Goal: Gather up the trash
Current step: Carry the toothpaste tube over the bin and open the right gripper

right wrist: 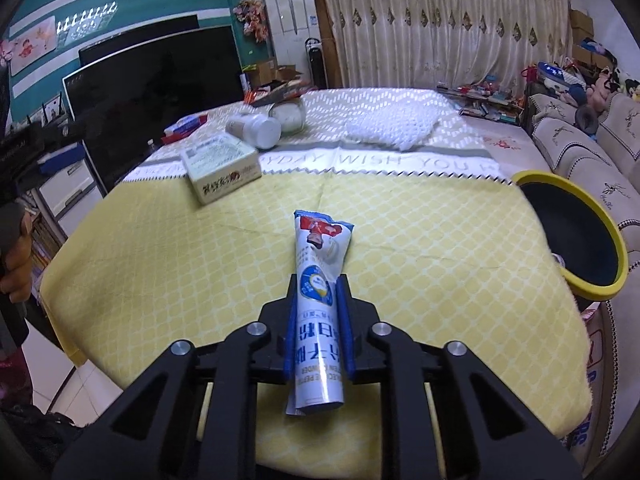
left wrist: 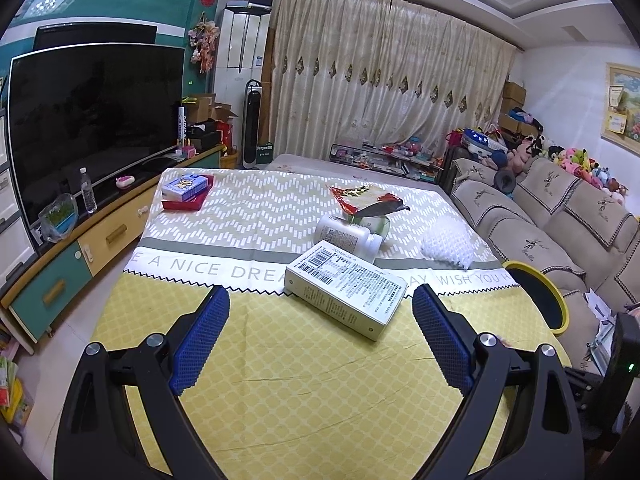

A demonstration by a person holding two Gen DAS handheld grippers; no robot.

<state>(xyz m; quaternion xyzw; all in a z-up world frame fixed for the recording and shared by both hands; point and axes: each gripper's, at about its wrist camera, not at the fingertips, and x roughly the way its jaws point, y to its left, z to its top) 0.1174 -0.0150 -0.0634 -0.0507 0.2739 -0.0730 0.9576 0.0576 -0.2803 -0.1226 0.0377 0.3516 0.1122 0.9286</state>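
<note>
My right gripper [right wrist: 319, 284] is shut on a long blue-and-white sachet [right wrist: 322, 248], which sticks out forward just above the yellow tablecloth [right wrist: 180, 264]. The left gripper [left wrist: 322, 296] stands open over the cloth, its blue pads wide apart, just short of a pale green carton [left wrist: 348, 292]. Behind the carton lie a white bottle [left wrist: 346, 236] on its side, a torn red snack wrapper [left wrist: 360, 200] and a white foam net [left wrist: 444, 246]. A black bin with a yellow rim [right wrist: 560, 178] stands off the table's right edge.
A blue box on a red one [left wrist: 186, 188] sits at the table's far left corner. A large TV [left wrist: 92, 120] on a low cabinet runs along the left. A beige sofa [left wrist: 560, 220] with plush toys is on the right. A hand [right wrist: 16, 256] shows at the left edge.
</note>
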